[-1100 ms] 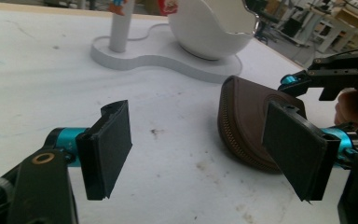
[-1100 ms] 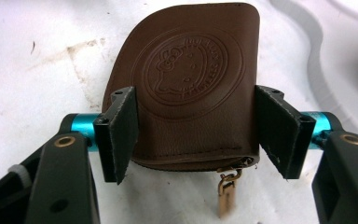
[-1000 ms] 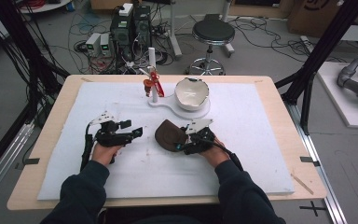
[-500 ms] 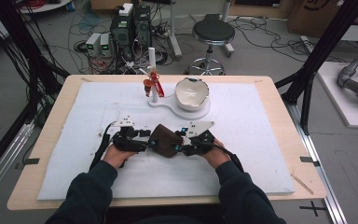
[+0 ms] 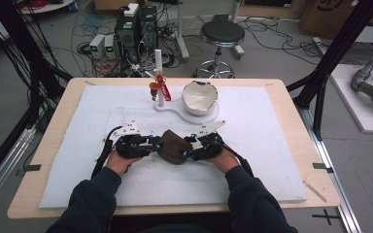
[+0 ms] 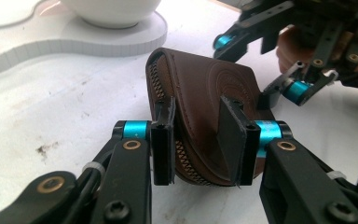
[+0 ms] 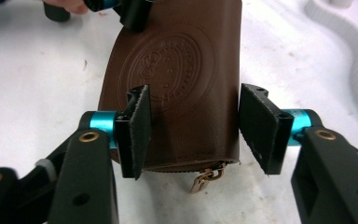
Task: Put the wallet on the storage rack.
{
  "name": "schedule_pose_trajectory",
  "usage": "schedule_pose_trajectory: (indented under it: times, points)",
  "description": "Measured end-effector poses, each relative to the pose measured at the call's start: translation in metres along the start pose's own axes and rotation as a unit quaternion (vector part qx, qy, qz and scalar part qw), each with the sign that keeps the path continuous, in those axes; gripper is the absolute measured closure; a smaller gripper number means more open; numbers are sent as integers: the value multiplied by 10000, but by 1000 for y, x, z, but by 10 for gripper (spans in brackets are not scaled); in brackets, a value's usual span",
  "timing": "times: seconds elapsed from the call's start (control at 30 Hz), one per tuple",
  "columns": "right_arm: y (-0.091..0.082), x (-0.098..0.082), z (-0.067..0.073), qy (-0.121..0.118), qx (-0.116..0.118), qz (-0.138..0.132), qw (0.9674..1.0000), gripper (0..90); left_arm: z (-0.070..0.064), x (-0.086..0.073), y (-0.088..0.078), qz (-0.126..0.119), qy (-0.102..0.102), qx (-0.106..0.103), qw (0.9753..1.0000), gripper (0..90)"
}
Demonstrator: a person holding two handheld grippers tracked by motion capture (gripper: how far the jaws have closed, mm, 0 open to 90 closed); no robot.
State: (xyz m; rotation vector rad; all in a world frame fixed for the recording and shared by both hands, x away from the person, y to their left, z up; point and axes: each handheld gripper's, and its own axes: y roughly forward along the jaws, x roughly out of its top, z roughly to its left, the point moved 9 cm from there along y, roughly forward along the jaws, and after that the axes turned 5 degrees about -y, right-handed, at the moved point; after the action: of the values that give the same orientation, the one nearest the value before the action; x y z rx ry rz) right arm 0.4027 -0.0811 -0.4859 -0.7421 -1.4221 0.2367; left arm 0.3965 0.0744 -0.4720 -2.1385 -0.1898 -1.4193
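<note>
A brown leather zip pouch point(image 5: 174, 145) lies on the white mat in the middle of the table, between my two grippers. My left gripper point(image 5: 155, 145) reaches it from the left. In the left gripper view this gripper point(image 6: 198, 140) is shut on the pouch point(image 6: 200, 88), its pads pressing the zipper edge and the top face. My right gripper point(image 5: 189, 151) comes from the right. In the right gripper view its jaws point(image 7: 198, 133) straddle the pouch point(image 7: 182, 70) and have just been opening, with a gap at the right pad point(image 7: 261, 133). A brass zipper pull point(image 7: 203, 179) hangs at the near end.
A white bowl point(image 5: 200, 97) sits on a flat white base point(image 5: 175, 108) behind the pouch. A white post with red pieces point(image 5: 159, 87) stands on the same base. The white mat point(image 5: 272, 145) covers most of the wooden table point(image 5: 315, 174).
My left gripper has moved right to the pouch and shut on its left end. The pouch has shifted slightly. The right hand has stayed in place.
</note>
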Motion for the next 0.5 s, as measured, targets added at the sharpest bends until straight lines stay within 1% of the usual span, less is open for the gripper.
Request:
schedule_pose_trajectory:
  times: [0.03,0.07,0.1,0.17,0.2,0.27,0.3,0.33,0.37,0.4,0.43,0.5]
  points:
    - [1,0,-3,63,-57,-39,10000,356,-1,1,0,-22,51,-12,10000,675]
    - [2,-2,-5,187,-30,-52,9998,332,-1,1,0,-36,87,-9,10000,677]
    - [3,-3,-4,375,96,-40,9992,324,-1,1,-1,-38,104,-17,9999,680]
    - [4,-5,-6,585,281,-78,9979,322,-2,2,-1,-57,94,-35,9999,681]
    - [5,-5,-5,686,358,-97,9970,332,-2,1,-1,-49,117,-30,9999,681]
    - [6,-7,-4,1066,667,-119,9920,389,-2,2,-1,-69,88,-42,9999,681]
    - [6,-8,-3,1175,809,-134,9897,446,-1,2,-1,-65,85,-21,9999,680]
    - [6,-8,-2,1283,945,-149,9871,467,-1,2,-1,-81,69,-12,9999,677]
    - [6,-8,-3,1314,943,-134,9867,476,0,2,-1,-85,48,18,10000,667]
    - [5,-8,-3,1340,962,-141,9862,489,1,2,-1,-79,13,23,10000,645]
    - [4,-8,-3,1410,984,-135,9850,513,2,2,-1,-86,-56,43,9999,592]
    - [1,-7,-4,1525,1066,-188,9824,550,9,2,-3,-62,-228,236,9994,435]
